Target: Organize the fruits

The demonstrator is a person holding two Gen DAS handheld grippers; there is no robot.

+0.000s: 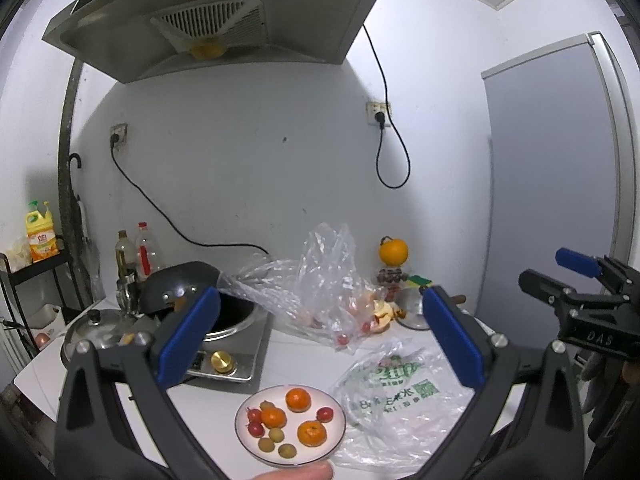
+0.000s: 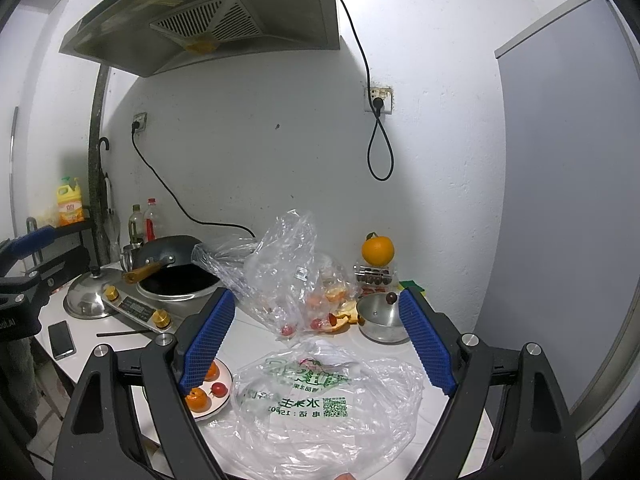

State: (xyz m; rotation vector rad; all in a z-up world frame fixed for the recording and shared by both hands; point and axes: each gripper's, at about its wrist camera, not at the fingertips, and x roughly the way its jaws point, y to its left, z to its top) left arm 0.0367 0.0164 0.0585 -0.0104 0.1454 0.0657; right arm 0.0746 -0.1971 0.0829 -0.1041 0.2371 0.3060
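Observation:
A white plate (image 1: 338, 428) near the counter's front edge holds three small oranges (image 1: 298, 399), several red cherry tomatoes (image 1: 324, 414) and a few small greenish-brown fruits (image 1: 276, 435). My left gripper (image 1: 320, 338) hovers above the plate, open and empty. The plate (image 2: 228, 376) shows partly behind the left finger in the right wrist view. My right gripper (image 2: 316, 344) is open with nothing between its pads, above a flat printed plastic bag (image 2: 320, 404). A crumpled clear bag (image 2: 288, 276) behind it holds tomatoes and orange pieces. A large orange (image 2: 378, 250) sits on a box at the back.
An induction cooker with a black wok (image 2: 176, 280) and a steel lid (image 2: 88, 292) stand at the left. A small lidded steel pot (image 2: 378, 320) sits at the right. A phone (image 2: 62, 340) and a chopstick (image 2: 124, 333) lie on the counter. Bottles stand by the wall.

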